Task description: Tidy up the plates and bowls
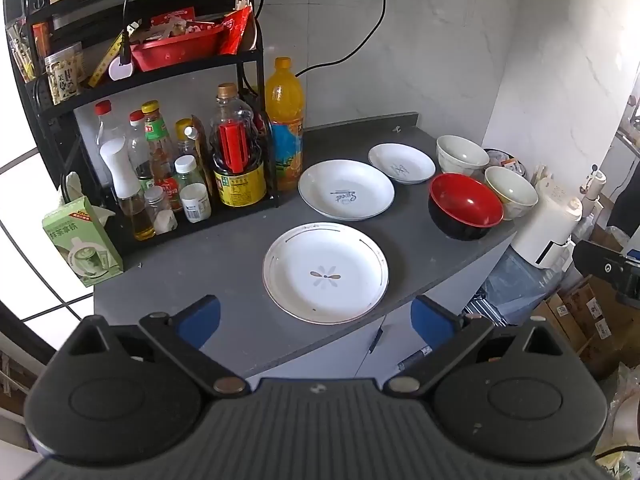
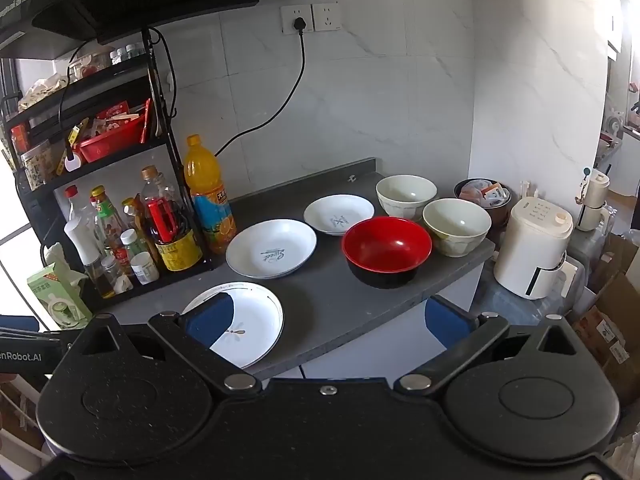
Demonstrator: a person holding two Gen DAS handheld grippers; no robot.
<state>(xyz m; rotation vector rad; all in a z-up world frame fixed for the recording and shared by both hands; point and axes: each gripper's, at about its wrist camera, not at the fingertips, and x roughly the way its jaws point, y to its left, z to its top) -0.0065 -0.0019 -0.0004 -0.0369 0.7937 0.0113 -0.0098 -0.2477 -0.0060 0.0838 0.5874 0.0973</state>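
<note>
The left tool [image 1: 316, 322] hangs level above the near edge of the worktop [image 1: 208, 264], its blue fingers [image 1: 430, 322] spread wide and holding nothing; the right tool [image 2: 334, 326] sits at the same edge further right, also spread and empty, its left finger overlapping the near plate [image 2: 256, 320] in view, though contact cannot be told. Just ahead of the left tool lies that plate [image 1: 326, 272], empty, a small flower mark at its centre; beyond it a second plate [image 1: 346, 190] with blue script, and past that a smaller plate [image 1: 401, 163], each seeming to rest on another plate. Right of these stands a red bowl [image 2: 386, 250], black outside, empty; behind it two pale bowls [image 2: 456, 226], apart and empty; a dark bowl [image 2: 482, 196] of sachets sits further back. Far left of both tools a rack [image 1: 256, 92] holds bottles and a red basket [image 1: 176, 50] of packets.
</note>
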